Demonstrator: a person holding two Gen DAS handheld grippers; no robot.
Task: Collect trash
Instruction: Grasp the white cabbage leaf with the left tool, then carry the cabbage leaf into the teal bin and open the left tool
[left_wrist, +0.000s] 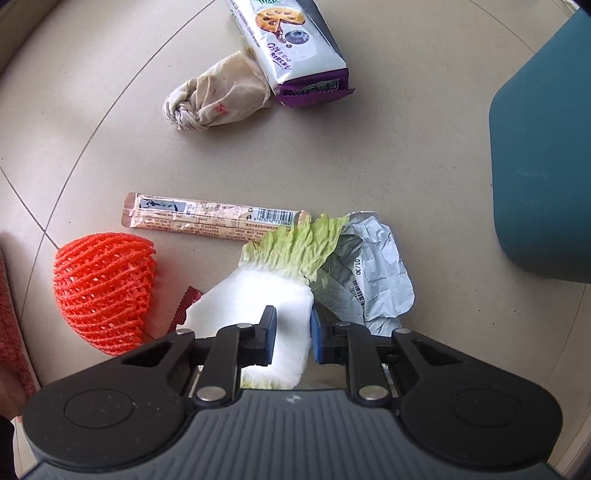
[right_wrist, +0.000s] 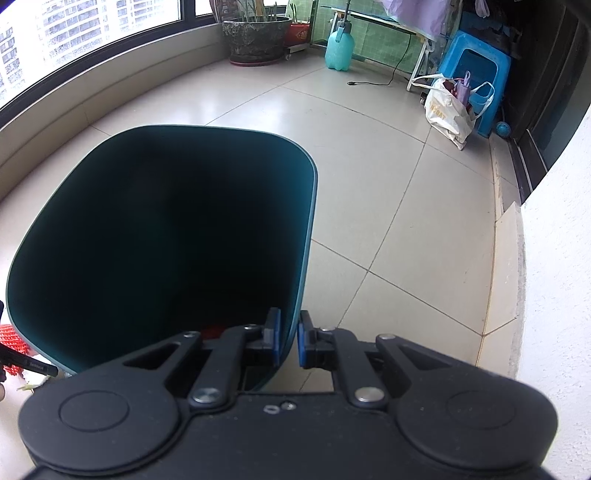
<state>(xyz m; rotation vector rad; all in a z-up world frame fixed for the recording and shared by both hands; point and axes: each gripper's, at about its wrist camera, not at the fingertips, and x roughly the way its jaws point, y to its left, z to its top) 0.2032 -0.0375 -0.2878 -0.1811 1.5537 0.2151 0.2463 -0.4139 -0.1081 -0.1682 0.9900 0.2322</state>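
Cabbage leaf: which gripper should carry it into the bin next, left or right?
Left. The left gripper already has its jaws around the cabbage leaf's white stem. The right gripper is occupied clamping the wall of the teal bin, steadying it, so it should probably just hold.

Beige tiled floor (left_wrist: 369, 147) carries litter: far, a cookie wrapper (left_wrist: 291, 51) overlapping a twisted paper bag (left_wrist: 218, 99); nearer, a long snack wrapper (left_wrist: 207, 218), an orange foam net (left_wrist: 103, 288) left, crumpled grey plastic (left_wrist: 376, 273), and a teal bin (left_wrist: 546, 166) right.
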